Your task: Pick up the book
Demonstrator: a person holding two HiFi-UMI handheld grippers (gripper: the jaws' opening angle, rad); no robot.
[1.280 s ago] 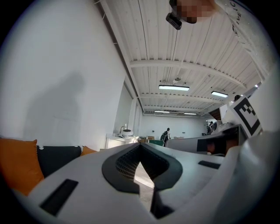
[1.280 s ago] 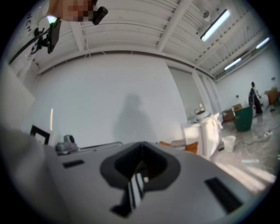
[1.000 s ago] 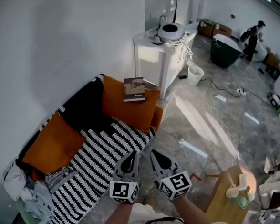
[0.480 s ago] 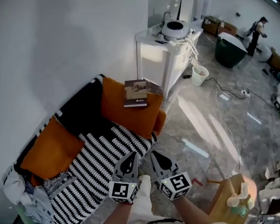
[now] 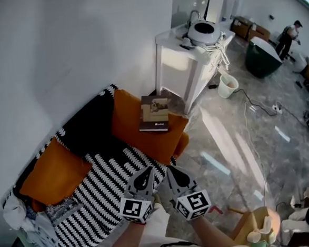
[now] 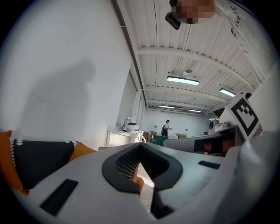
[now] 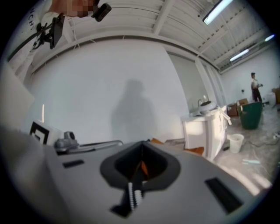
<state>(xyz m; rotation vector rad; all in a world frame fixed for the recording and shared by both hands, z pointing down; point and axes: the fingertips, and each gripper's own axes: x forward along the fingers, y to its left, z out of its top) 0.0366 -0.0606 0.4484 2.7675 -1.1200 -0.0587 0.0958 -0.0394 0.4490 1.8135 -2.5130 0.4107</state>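
Note:
The book, dark-covered with a pale picture, lies flat on the orange armrest cushion at the sofa's right end. Both grippers hang side by side at the bottom of the head view, well short of the book. My left gripper is shut with nothing between its jaws. My right gripper is also shut and empty. In the left gripper view the jaws meet, and the orange cushion shows beyond. The right gripper view shows its jaws closed, pointing toward the sofa end.
The black-and-white striped sofa has another orange cushion at its left. A white cabinet with an appliance stands just behind the book. A white bucket and cables lie on the grey floor. A person stands far off. A wooden stool is at lower right.
The sofa, book and cabinet have shifted down and right in the head view and look nearer. Both grippers stay shut and side by side.

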